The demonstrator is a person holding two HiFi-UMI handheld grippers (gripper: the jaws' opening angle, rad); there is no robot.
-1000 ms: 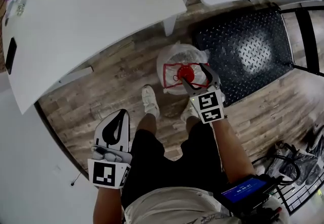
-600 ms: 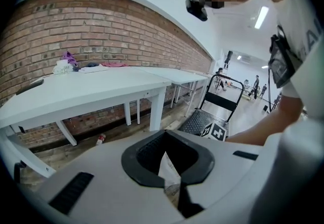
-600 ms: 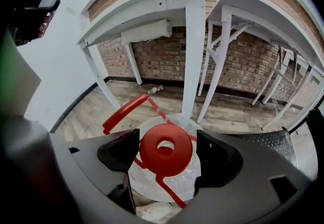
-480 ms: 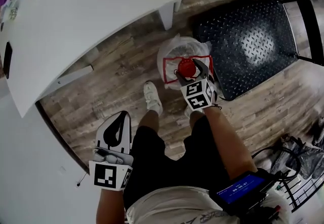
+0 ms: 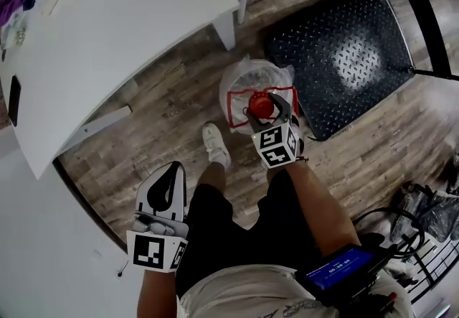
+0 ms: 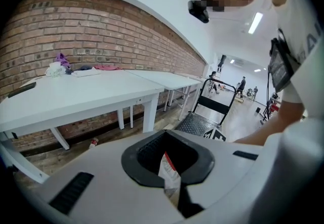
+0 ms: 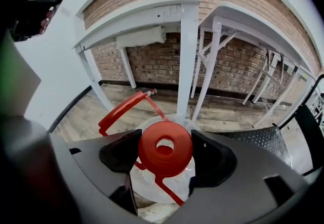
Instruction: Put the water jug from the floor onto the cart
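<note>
Wood-plank floor [image 5: 165, 115] carries the water jug [image 5: 251, 78], clear and plastic-wrapped, with its red cap [image 5: 262, 105] up. Just right of the jug lies the cart's black tread-plate deck [image 5: 337, 58]; a white table's leg [image 5: 226, 35] stands close behind it, and a white shoe [image 5: 214, 144] is near its front. The right gripper [image 5: 265, 108] has dropped from a second ago and now straddles the cap, jaws wide and closing, not visibly pressing. The left gripper [image 5: 169, 173], well back from the jug, stays put with jaws together.
</note>
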